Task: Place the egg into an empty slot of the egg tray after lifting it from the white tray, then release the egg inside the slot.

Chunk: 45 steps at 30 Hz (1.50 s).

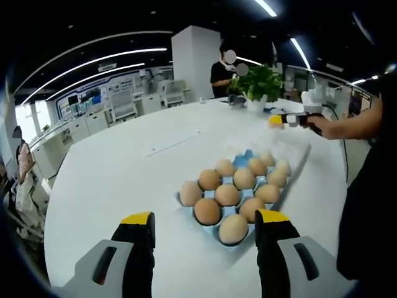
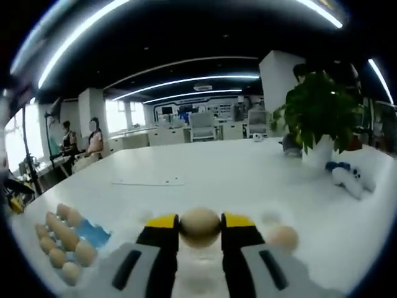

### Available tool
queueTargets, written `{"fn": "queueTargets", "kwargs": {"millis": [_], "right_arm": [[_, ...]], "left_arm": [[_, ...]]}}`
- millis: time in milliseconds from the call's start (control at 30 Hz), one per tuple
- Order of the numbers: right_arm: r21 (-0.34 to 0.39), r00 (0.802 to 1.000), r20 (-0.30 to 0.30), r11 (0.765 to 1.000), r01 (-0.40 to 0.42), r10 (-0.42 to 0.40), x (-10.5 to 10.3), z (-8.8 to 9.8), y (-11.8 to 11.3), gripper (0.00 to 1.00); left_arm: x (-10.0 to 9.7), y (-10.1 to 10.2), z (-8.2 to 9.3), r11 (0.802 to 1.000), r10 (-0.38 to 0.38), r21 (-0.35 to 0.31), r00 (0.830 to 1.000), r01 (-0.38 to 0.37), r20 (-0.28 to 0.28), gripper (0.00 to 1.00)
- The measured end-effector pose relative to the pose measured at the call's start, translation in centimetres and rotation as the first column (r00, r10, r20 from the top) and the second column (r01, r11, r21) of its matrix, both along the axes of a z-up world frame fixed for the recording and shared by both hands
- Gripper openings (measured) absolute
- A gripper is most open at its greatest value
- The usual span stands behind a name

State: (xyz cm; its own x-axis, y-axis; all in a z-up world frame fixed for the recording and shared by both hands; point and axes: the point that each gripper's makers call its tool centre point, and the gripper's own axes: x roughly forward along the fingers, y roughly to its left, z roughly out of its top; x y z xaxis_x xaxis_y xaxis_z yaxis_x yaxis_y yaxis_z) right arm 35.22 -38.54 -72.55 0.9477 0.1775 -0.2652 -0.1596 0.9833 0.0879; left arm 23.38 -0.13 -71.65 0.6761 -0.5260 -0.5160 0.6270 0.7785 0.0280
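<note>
Table: white round tabletop [image 1: 111, 174] carrying everything; broad bare surface on all sides of the work.
Egg tray: blue egg tray [image 1: 243, 156] lying flat just ahead of the left gripper, most slots filled with brown eggs [image 1: 227, 194]; bare blue at its far end suggests empty slots there. In the right gripper view it sits low at the left [image 2: 94, 233].
White tray: pale clear tray [image 1: 290, 144] just beyond the blue one, hard to make out; in the right gripper view one more egg [image 2: 283, 236] rests on it beside the jaws.
Plant: leafy potted plant [image 2: 317, 112] at the table's far side, well apart from the trays.
Left gripper: left gripper [image 1: 205, 233] hovering over the near end of the egg tray, jaws wide apart and holding nothing; probably waiting out of the way.
Right gripper: right gripper [image 2: 200, 231], jaws closed on the task's egg [image 2: 200, 227], raised above the white tray; from the left gripper view it appears beyond the trays [image 1: 291, 120], held by a person's hand [image 1: 322, 127].
Egg: gripped by its sides between the yellow tips, likely so it can be lowered into a slot.
Obstacles: filled slots around any free one; neighbouring eggs could be knocked on the way down.
Background: people standing far off, office desks, strip lights.
</note>
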Motion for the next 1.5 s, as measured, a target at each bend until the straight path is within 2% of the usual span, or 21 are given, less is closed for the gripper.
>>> {"fn": "queueTargets", "kwargs": {"millis": [233, 267, 600, 933, 1133, 1233, 1500], "right_arm": [[0.018, 0.997, 0.004, 0.997, -0.072, 0.072, 0.1, 0.4, 3.5, 0.26], [0.022, 0.995, 0.009, 0.995, -0.099, 0.098, 0.2, 0.5, 4.5, 0.26], [0.032, 0.974, 0.017, 0.974, -0.226, 0.226, 0.3, 0.8, 10.2, 0.26], [0.016, 0.926, -0.003, 0.926, -0.377, 0.378, -0.4, -0.1, 16.3, 0.26], [0.021, 0.909, -0.012, 0.909, -0.416, 0.416, -0.6, -0.3, 18.1, 0.26], [0.023, 0.893, -0.021, 0.893, -0.450, 0.450, -0.7, -0.6, 19.5, 0.26], [-0.001, 0.863, -0.059, 0.865, -0.502, 0.502, -0.9, -1.9, 21.4, 0.26]], "left_arm": [[-0.1, 0.0, -0.2, 1.000, -0.001, -0.001, 1.000, 0.001, -0.002, 0.66], [-0.2, -0.1, -0.2, 1.000, -0.002, -0.001, 1.000, 0.002, -0.002, 0.66], [-0.2, 0.0, -0.1, 1.000, 0.002, -0.004, 1.000, -0.002, -0.001, 0.66], [-0.4, 0.0, -0.2, 1.000, 0.003, -0.006, 1.000, -0.003, -0.007, 0.65], [-0.4, 0.1, -0.3, 1.000, 0.005, -0.004, 1.000, -0.005, -0.009, 0.65], [-0.4, 0.1, -0.4, 1.000, 0.004, -0.001, 1.000, -0.004, -0.011, 0.65], [-0.3, 0.2, -0.2, 1.000, 0.005, -0.005, 1.000, -0.005, -0.010, 0.65]]}}
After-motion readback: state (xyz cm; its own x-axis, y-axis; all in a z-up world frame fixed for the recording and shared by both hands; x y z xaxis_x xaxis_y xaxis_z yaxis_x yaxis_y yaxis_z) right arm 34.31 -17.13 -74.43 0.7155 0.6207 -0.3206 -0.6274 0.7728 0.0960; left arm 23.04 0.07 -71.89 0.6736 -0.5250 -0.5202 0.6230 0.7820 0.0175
